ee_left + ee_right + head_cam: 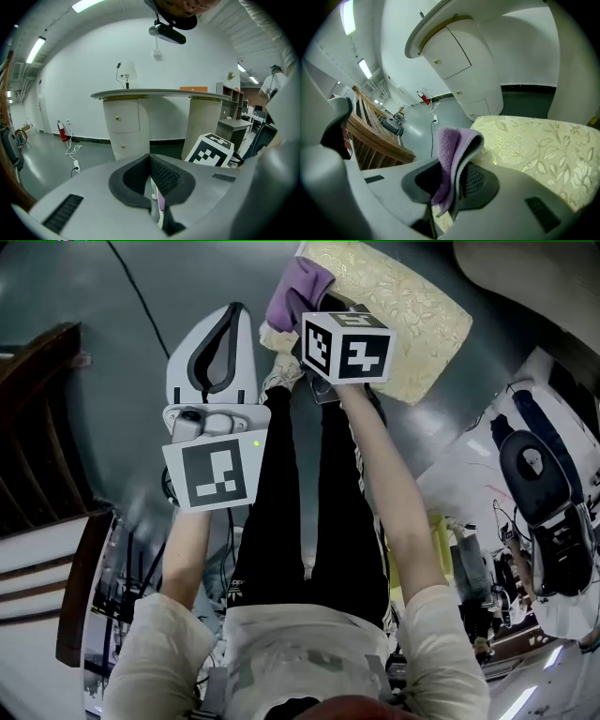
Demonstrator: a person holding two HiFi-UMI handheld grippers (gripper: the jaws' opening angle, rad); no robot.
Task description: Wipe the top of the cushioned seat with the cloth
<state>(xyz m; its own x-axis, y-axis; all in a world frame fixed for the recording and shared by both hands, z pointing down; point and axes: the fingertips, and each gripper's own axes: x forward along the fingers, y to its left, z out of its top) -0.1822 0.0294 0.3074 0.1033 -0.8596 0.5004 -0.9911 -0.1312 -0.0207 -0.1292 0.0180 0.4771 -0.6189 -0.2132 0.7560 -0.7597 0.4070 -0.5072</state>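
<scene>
The cushioned seat, cream with a gold leaf pattern, lies at the top of the head view and fills the right side of the right gripper view. My right gripper is shut on a folded purple cloth. The cloth sticks up out of the jaws at the seat's near left corner. I cannot tell whether it touches the seat. My left gripper hovers over the grey floor, left of the seat. Its jaws are shut on nothing.
A dark wooden frame stands at the left, seen as slats in the right gripper view. A white curved counter with drawers and a lamp rises behind the seat. Another person is at the right. A cable crosses the floor.
</scene>
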